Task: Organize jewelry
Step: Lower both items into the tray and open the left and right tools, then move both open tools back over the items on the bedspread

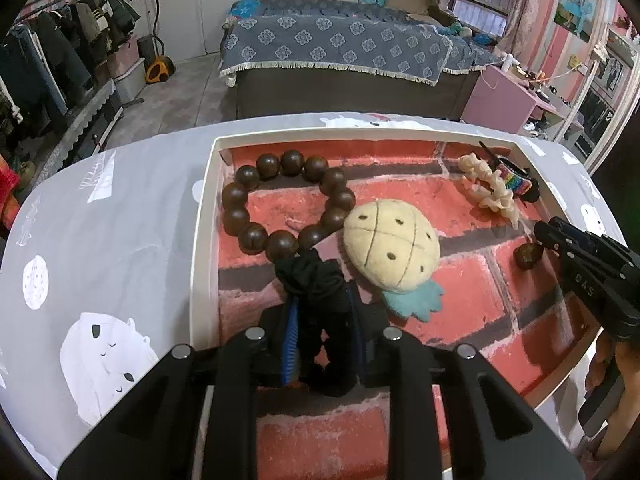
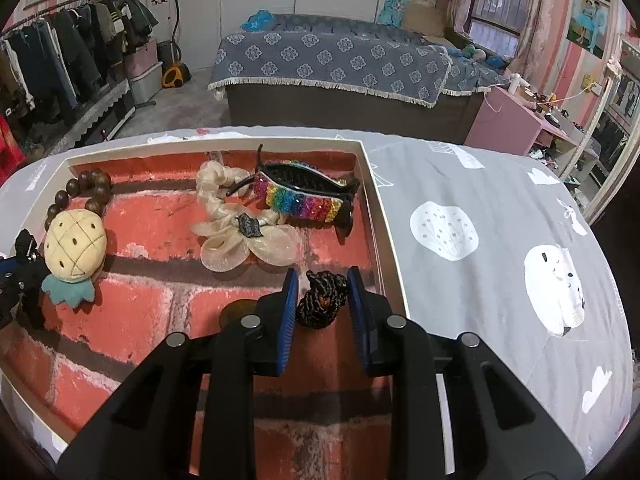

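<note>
The left gripper (image 1: 322,300) is clamped on a black scrunchie (image 1: 310,276), low over the tray (image 1: 204,216) with brick-pattern lining, near the wooden bead bracelet (image 1: 280,204) and plush pineapple (image 1: 392,246). The right gripper (image 2: 322,300) holds a dark braided cord piece (image 2: 320,300) between its blue pads; its lower end is hidden, and the pads seem to press it.

Bed (image 1: 340,46), clothes rack (image 2: 60,52), pink desk (image 2: 516,120).
</note>
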### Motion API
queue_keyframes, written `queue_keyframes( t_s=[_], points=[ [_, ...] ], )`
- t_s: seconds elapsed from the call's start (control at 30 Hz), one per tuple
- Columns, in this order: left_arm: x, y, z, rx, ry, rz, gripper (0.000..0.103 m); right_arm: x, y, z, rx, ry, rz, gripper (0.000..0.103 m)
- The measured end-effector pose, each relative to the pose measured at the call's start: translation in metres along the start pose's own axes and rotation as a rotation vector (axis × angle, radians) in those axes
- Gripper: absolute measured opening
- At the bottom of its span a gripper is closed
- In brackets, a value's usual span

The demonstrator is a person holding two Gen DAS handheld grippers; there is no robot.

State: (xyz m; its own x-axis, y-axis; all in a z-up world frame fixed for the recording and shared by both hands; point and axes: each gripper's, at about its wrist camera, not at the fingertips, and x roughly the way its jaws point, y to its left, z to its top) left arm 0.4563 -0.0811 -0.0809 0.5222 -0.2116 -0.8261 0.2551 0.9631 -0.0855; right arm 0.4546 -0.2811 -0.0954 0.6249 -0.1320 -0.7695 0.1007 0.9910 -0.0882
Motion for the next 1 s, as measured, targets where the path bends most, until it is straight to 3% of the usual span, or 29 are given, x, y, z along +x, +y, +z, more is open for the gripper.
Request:
queue_keyframes(
  t_s=[0.43, 0.53, 0.73, 0.9, 0.93, 1.0],
  points=[
    [0.002, -0.002, -0.001, 0.009, 0.006, 0.004, 0.026, 0.005, 0.0, -0.002, 0.013, 0.035, 0.022, 0.028],
    [0.001, -0.001, -0.001, -0.002, 0.004, 0.008, 0.042, 0.003, -0.004, -0.003, 0.029, 0.033, 0.05, 0.037],
    [-0.009, 0.002, 0.0, -0.019, -0.015, -0.007, 0.069, -0.02, -0.004, 0.005, 0.033, -0.022, 0.095, 0.069],
    [-0.017, 0.001, 0.002, -0.023, -0.006, -0.058, 0.072, -0.04, -0.004, 0.011, 0.033, -0.084, 0.081, 0.087],
    [-0.018, 0.001, 0.002, -0.025, -0.004, -0.059, 0.08, -0.044, -0.006, 0.012, 0.039, -0.098, 0.077, 0.09],
    [-0.023, 0.002, 0.003, -0.03, -0.015, -0.049, 0.083, -0.051, -0.008, 0.014, 0.046, -0.12, 0.067, 0.095]
  ],
)
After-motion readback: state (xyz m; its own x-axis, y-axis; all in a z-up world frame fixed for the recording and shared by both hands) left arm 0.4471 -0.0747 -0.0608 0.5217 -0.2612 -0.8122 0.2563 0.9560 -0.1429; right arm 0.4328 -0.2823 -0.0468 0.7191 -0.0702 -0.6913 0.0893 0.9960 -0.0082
